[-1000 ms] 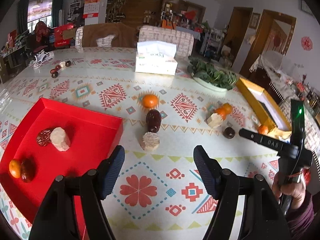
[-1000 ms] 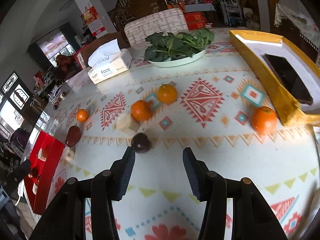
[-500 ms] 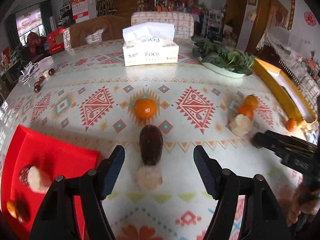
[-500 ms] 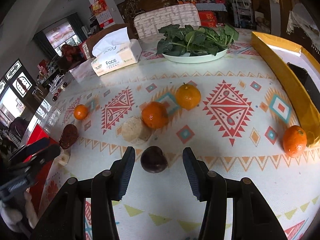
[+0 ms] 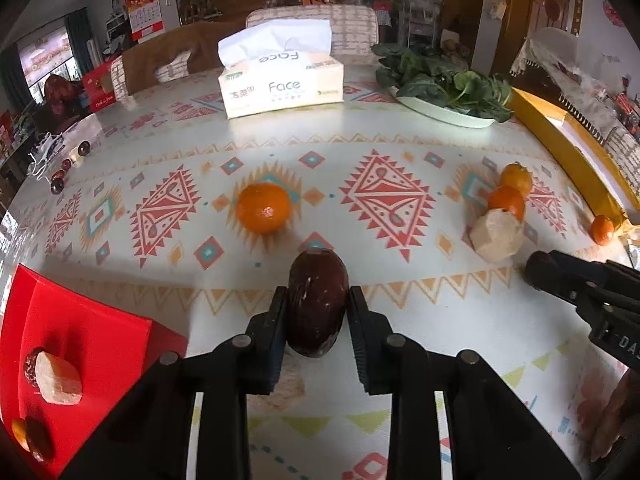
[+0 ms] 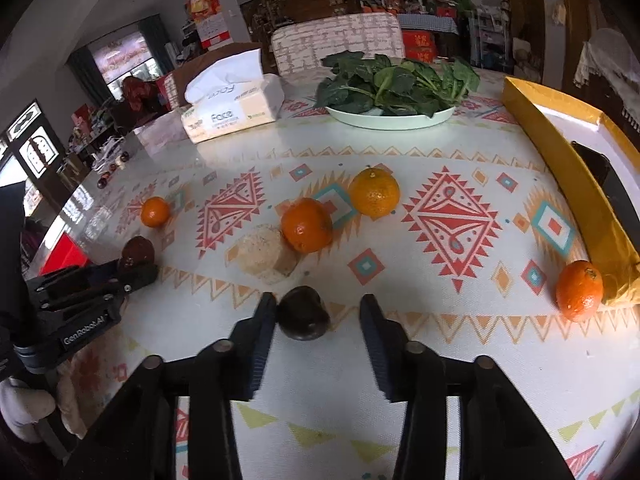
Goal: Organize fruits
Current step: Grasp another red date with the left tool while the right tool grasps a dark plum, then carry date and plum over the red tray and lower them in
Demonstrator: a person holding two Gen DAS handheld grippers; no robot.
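Observation:
In the left wrist view my left gripper (image 5: 318,294) has its jaws closing on a dark red oblong fruit (image 5: 318,300), and both pads press its sides. A pale chunk (image 5: 288,384) lies blurred beneath. The red tray (image 5: 92,344) at the lower left holds a pale chunk (image 5: 58,378), a small orange and dark fruit. In the right wrist view my right gripper (image 6: 317,302) is closing around a round dark fruit (image 6: 304,314). Its left pad touches the fruit and its right pad stands apart. Behind that fruit lie a pale chunk (image 6: 266,254) and two oranges (image 6: 306,224).
A lone orange (image 5: 263,208) sits mid-table, and another orange (image 6: 579,290) rests against the yellow box (image 6: 560,168), which holds a phone. A tissue box (image 5: 280,88) and a plate of greens (image 6: 390,120) stand at the back. Small dark fruits lie far left.
My left gripper moved forward and down over the dark red fruit and closed onto it. My right gripper narrowed around the round dark fruit, barely shifting.

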